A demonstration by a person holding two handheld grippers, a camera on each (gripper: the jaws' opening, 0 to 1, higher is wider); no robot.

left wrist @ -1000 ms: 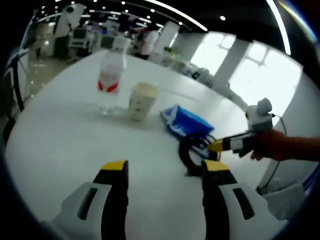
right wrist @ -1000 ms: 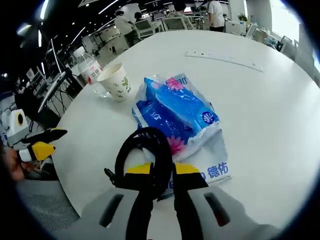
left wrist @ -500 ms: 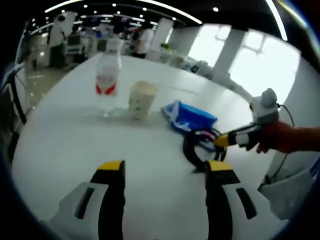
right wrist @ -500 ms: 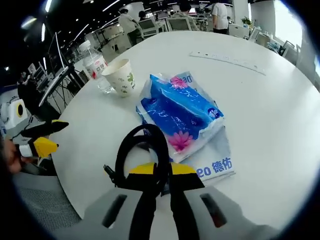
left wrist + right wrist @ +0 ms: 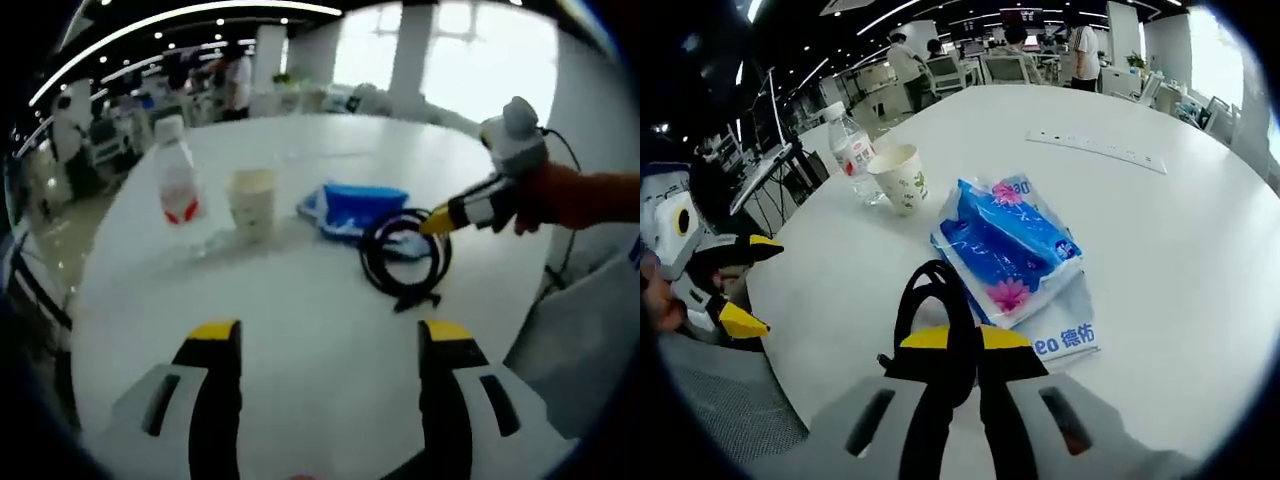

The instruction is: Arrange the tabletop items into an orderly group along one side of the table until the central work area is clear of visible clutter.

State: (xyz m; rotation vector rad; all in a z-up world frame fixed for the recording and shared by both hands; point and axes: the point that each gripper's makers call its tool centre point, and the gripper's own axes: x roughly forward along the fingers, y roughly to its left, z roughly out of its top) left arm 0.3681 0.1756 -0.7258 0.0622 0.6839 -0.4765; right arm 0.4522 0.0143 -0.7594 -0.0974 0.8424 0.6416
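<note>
My right gripper [image 5: 960, 338] is shut on a black coiled cable [image 5: 936, 300], held just in front of a blue tissue pack [image 5: 1012, 243] on the white round table [image 5: 1160, 260]. Beyond the pack stand a paper cup [image 5: 901, 178] and a clear water bottle [image 5: 853, 150] with a red label. In the left gripper view my left gripper [image 5: 330, 335] is open over bare table near the edge, with nothing between its jaws. Across from it are the bottle [image 5: 178, 186], cup [image 5: 252, 200], tissue pack [image 5: 356, 208] and cable [image 5: 405, 258], with the right gripper [image 5: 438, 222] holding the coil's upper right side.
A white power strip [image 5: 1095, 151] lies far across the table. My left gripper [image 5: 750, 282] shows open at the left, off the table's edge. Desks, chairs and people stand in the office behind. A cord runs down from the right gripper.
The right gripper keeps its grip on the cable and has drawn slightly back from the tissue pack. The left gripper has pulled back and swung left, still open. Table items have not moved.
</note>
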